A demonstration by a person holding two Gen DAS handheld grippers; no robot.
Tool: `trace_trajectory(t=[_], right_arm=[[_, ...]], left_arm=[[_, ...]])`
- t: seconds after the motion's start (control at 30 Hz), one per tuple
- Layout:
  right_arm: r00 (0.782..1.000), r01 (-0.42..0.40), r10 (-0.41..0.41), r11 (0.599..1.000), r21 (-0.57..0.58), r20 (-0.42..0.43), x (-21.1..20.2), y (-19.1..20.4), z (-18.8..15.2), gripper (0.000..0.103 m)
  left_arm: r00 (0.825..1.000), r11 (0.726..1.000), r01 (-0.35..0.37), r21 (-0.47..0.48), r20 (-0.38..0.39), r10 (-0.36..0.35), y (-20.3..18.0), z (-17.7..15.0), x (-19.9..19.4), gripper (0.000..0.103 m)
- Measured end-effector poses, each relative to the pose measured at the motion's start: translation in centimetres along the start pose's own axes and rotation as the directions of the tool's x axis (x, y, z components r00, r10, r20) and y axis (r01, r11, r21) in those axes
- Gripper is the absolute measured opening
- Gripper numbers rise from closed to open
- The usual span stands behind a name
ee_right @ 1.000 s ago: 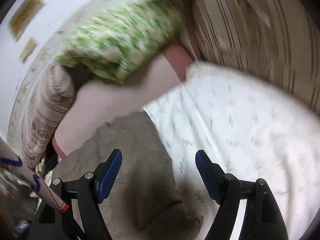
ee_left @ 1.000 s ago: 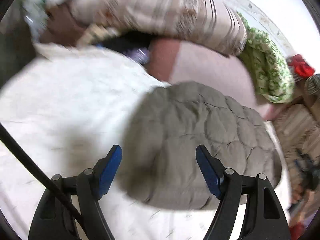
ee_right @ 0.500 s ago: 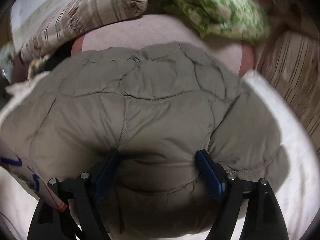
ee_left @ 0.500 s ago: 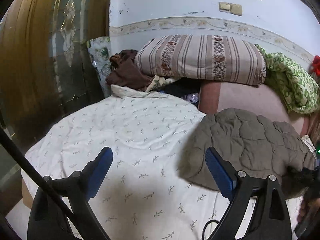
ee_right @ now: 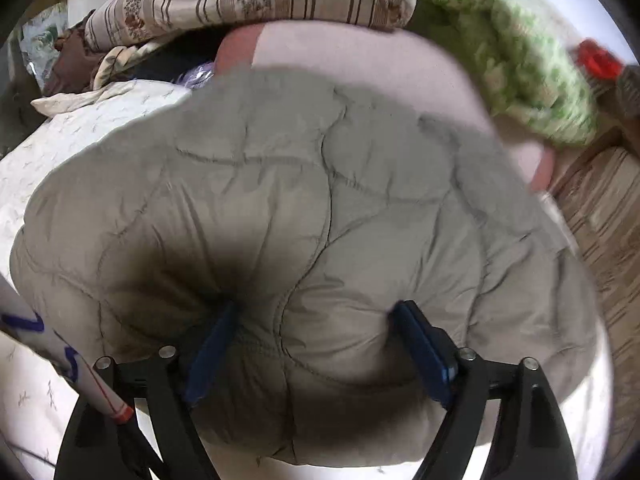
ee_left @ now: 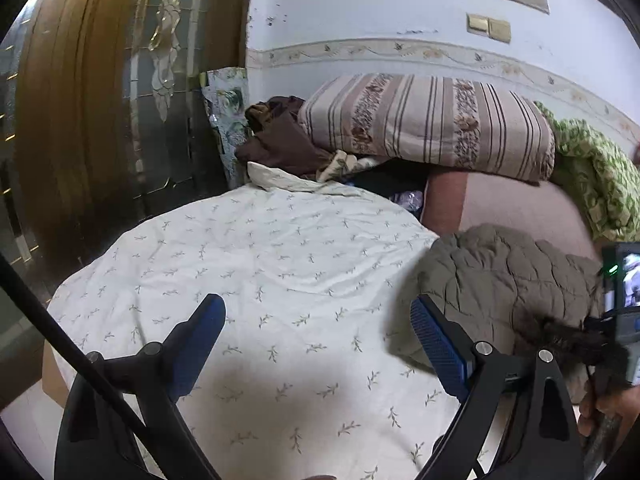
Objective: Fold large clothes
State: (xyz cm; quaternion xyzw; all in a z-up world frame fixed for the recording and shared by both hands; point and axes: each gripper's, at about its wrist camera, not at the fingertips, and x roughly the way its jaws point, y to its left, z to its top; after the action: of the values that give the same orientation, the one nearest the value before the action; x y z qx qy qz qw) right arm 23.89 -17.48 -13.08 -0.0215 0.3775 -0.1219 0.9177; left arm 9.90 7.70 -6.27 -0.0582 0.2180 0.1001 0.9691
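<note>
Pressing into the grey quilted jacket, the right hand-held gripper has its blue pads sunk wide apart in the padding, further in than half a second ago, bunching a fold between them without closing on it. The jacket lies on the bed's leaf-print sheet, just below the striped pillow. The left hand-held gripper hovers wide open over the sheet beside the jacket, holding nothing, much as before. No readable writing shows.
</note>
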Motion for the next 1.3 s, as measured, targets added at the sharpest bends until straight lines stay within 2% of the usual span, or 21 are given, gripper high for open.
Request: trace_trajectory(t=[0.07, 0.1, 0.2, 0.23, 0.3, 0.37, 0.4, 0.53, 0.67, 0.83, 0.93, 1.0, 1.17, 1.3], right_arm=[[0.996, -0.055, 0.053, 0.998, 0.021, 0.076, -2.6, 1.0, 0.8, 0.081], [0.994, -0.073, 0.072, 0.997, 0.004, 0.086, -3.0, 1.9, 1.2, 0.081], [0.987, -0.146, 0.15, 0.988, -0.059, 0.065, -2.3, 5.6, 2.0, 0.081], [0.987, -0.16, 0.162, 0.984, -0.078, 0.016, -0.8, 7.3, 2.0, 0.083], [0.994, -0.107, 0.102, 0.987, -0.12, -0.048, 2.0, 9.7, 1.4, 0.091], [0.999, -0.031, 0.033, 0.982, -0.185, 0.006, 2.1, 11.0, 0.9, 0.094], [0.999, -0.023, 0.027, 0.98, -0.197, 0.018, 1.7, 11.1, 1.0, 0.094], [0.992, -0.123, 0.125, 0.986, -0.109, 0.015, -1.8, 8.1, 0.7, 0.091], [0.986, -0.168, 0.168, 0.986, 0.01, -0.02, -5.9, 2.8, -3.4, 0.091], [0.993, -0.097, 0.103, 0.99, 0.098, -0.059, -11.1, -3.6, -11.4, 0.091], [0.994, -0.045, 0.058, 0.99, 0.133, -0.096, -13.3, -6.5, -15.1, 0.091], [0.994, -0.015, 0.033, 0.985, 0.17, -0.105, -14.7, -8.1, -17.2, 0.091], [0.995, 0.007, 0.019, 0.965, 0.263, -0.094, -18.3, -11.0, -20.2, 0.091], [0.999, 0.007, 0.004, 0.97, 0.244, -0.045, -20.6, -10.9, -20.3, 0.091]], left_arm=[[1.0, 1.0, 0.006, -0.02, 0.001, -0.006, 0.3, 0.1, 0.2, 0.093], [1.0, 1.0, 0.012, -0.026, 0.0, -0.012, 0.4, 0.2, 0.2, 0.093], [1.0, 1.0, 0.017, -0.025, 0.02, -0.017, 0.4, 0.1, 0.2, 0.094], [0.999, 1.0, 0.02, -0.022, 0.031, -0.02, 0.4, 0.0, 0.1, 0.096], [0.999, 1.0, 0.027, -0.011, 0.047, -0.026, 0.2, 0.0, 0.0, 0.097], [0.998, 0.999, 0.042, -0.006, 0.057, -0.041, 0.1, 0.0, -0.2, 0.098], [0.997, 0.999, 0.052, 0.0, 0.062, -0.052, 0.0, 0.0, -0.3, 0.098], [0.992, 0.994, 0.098, 0.039, 0.077, -0.101, -0.9, -0.3, -1.1, 0.101], [0.982, 0.975, 0.188, 0.114, -0.028, -0.187, -2.7, -1.0, -1.3, 0.101], [0.97, 0.962, 0.237, 0.132, -0.09, -0.227, -4.3, -2.5, -3.8, 0.101], [0.974, 0.965, 0.197, 0.172, -0.146, -0.173, -5.1, -4.1, -5.8, 0.101], [0.964, 0.959, 0.214, 0.186, -0.197, -0.177, -5.2, -5.7, -7.8, 0.101], [0.936, 0.941, 0.284, 0.184, -0.268, -0.23, -5.3, -7.8, -12.6, 0.101], [0.932, 0.925, 0.313, 0.217, -0.256, -0.255, -6.2, -8.0, -16.3, 0.101]])
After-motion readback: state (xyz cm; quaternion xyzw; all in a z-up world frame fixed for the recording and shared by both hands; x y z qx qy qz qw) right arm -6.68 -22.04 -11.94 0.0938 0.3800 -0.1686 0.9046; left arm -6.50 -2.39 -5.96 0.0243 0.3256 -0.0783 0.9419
